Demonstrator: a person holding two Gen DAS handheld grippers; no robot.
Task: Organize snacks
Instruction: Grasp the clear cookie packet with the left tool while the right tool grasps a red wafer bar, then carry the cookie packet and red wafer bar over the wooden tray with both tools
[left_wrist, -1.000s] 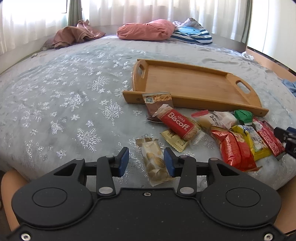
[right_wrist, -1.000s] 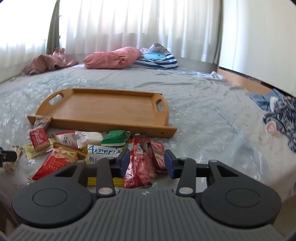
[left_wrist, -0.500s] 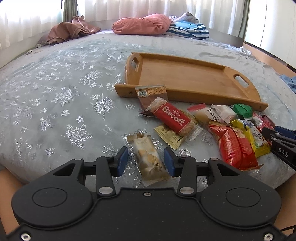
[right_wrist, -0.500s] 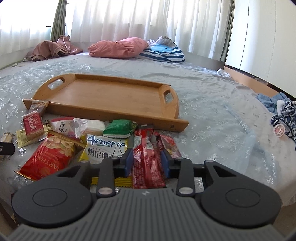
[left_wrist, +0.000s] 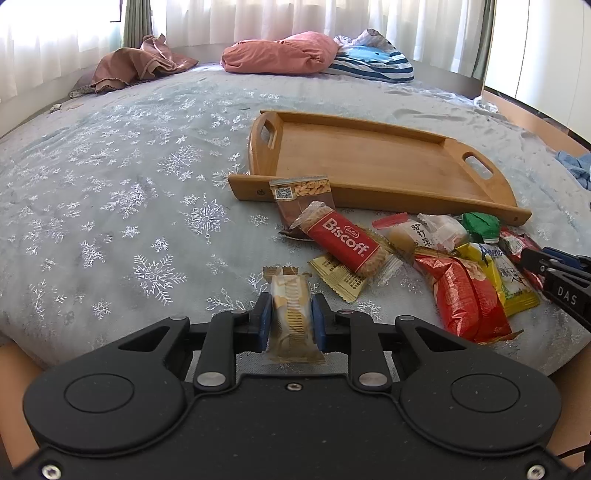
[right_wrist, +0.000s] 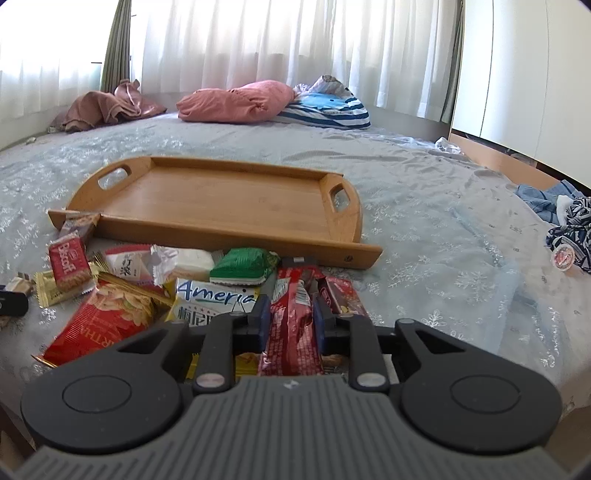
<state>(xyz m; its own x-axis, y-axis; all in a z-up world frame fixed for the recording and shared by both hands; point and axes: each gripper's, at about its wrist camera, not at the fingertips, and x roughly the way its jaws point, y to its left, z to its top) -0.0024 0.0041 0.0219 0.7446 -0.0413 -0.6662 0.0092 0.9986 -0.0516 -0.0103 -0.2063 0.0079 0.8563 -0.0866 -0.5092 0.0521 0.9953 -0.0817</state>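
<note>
On the snowflake-patterned bedspread (left_wrist: 147, 192), the left gripper (left_wrist: 291, 320) lies low and level, pinching a clear crinkled cracker packet (left_wrist: 290, 314). The right gripper (right_wrist: 289, 320) clamps a glossy red foil bar (right_wrist: 291, 332) (at the snack pile's right edge). Beyond lies the rectangular wooden tray (right_wrist: 221, 195), handles cut out.

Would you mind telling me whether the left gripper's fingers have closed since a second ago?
Yes. The left gripper has closed inward: its fingers now press both sides of the cracker pack, where gaps showed before.
</note>
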